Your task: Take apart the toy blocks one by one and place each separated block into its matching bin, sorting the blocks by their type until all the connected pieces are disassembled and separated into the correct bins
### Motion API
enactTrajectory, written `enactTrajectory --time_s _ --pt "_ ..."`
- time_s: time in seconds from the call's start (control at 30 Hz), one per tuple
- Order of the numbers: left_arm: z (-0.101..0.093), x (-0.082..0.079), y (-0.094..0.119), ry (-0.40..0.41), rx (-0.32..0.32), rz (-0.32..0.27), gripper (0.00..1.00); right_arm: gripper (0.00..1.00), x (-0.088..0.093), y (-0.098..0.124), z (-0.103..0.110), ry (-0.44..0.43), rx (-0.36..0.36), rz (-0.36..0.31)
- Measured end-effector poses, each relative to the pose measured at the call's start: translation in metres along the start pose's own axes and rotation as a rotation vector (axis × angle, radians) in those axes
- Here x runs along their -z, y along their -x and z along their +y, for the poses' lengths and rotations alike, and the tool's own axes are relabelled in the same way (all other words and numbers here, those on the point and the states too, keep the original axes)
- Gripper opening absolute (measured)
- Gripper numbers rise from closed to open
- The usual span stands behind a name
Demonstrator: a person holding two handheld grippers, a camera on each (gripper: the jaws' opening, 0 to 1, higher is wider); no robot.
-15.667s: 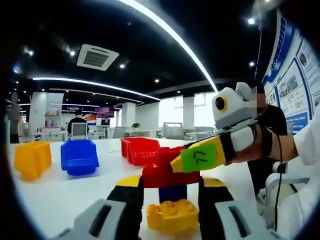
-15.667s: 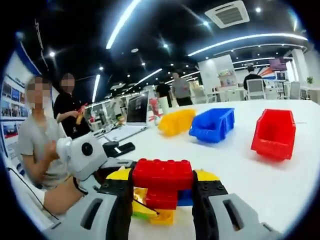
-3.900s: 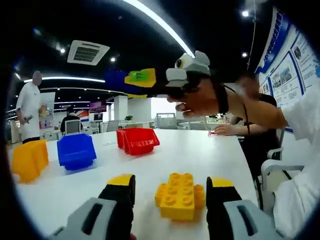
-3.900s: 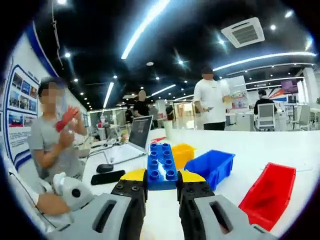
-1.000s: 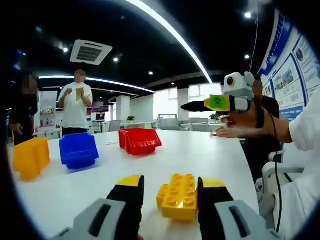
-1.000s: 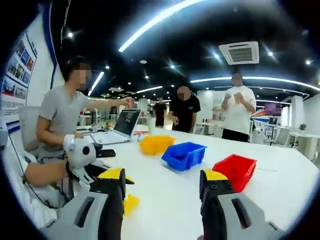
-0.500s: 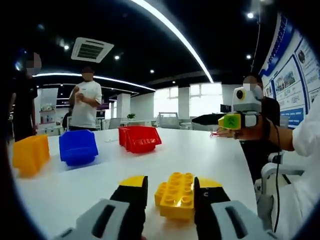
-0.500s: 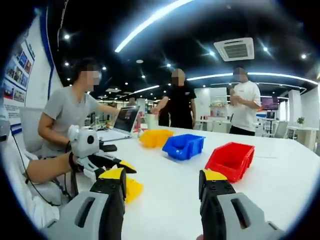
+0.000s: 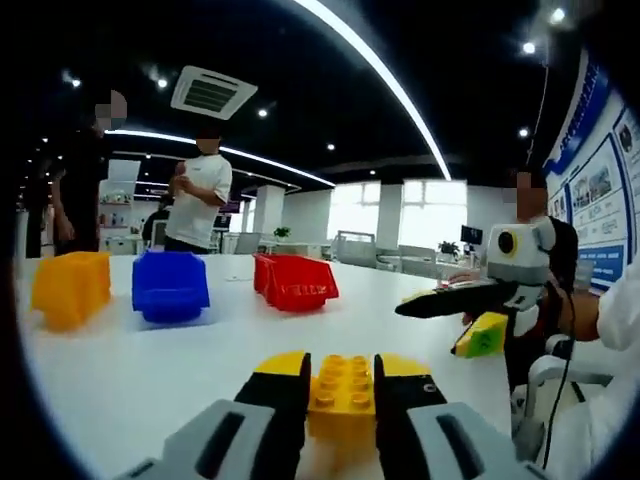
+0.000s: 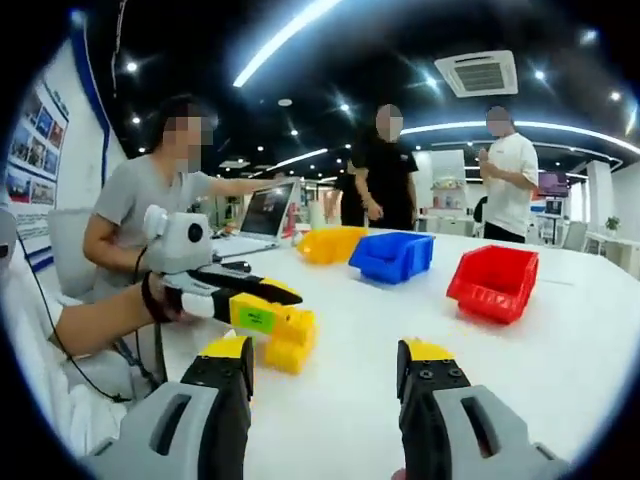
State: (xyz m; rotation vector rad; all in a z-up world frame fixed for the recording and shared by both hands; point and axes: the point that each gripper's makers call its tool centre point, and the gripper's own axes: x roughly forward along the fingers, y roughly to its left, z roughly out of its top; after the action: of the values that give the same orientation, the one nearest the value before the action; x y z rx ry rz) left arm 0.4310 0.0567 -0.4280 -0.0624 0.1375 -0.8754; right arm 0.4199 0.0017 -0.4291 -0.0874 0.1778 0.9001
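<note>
The step in hand is judged to be the sorting of the last piece: a single yellow block (image 9: 340, 390) is pinched between the jaws of the left gripper (image 9: 338, 385), which are pressed against its two sides. In the right gripper view the same block (image 10: 290, 340) is seen held at the tip of the left gripper (image 10: 262, 305); whether it rests on the white table (image 10: 560, 340) or is lifted just clear of it cannot be told. No other block is seen joined to it, so the taking apart appears to be finished for this piece. The right gripper (image 10: 325, 370) is held with its jaws spread wide and nothing between them; in the left gripper view it (image 9: 440, 315) is seen off to the right of the block, apart from it. The next move is judged to call for the block to be carried across the table to the yellow bin (image 9: 70, 288), which stands at the far left, just beside the blue bin (image 9: 170, 286), with the red bin (image 9: 298, 282) further right. The yellow bin lies well apart from the block, so a long reach over the table would be needed, and the block would have to be released above the bin's open top. People are seen standing behind the bins.
</note>
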Motion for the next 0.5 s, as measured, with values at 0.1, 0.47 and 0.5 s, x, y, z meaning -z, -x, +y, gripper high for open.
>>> enactTrajectory --time_s 0.1,0.47,0.5 --pt "0.006 -0.003 -0.003 0.021 -0.011 0.002 0.27 0.58 0.005 -0.01 0.014 0.006 -0.019 0.016" --pt "-0.004 0.009 -0.007 0.012 0.013 0.058 0.27 0.42 0.03 -0.043 0.035 0.133 -0.012 0.127" --pt "-0.006 0.012 -0.007 0.005 0.014 0.071 0.27 0.37 0.033 -0.044 0.033 0.136 -0.004 0.137"
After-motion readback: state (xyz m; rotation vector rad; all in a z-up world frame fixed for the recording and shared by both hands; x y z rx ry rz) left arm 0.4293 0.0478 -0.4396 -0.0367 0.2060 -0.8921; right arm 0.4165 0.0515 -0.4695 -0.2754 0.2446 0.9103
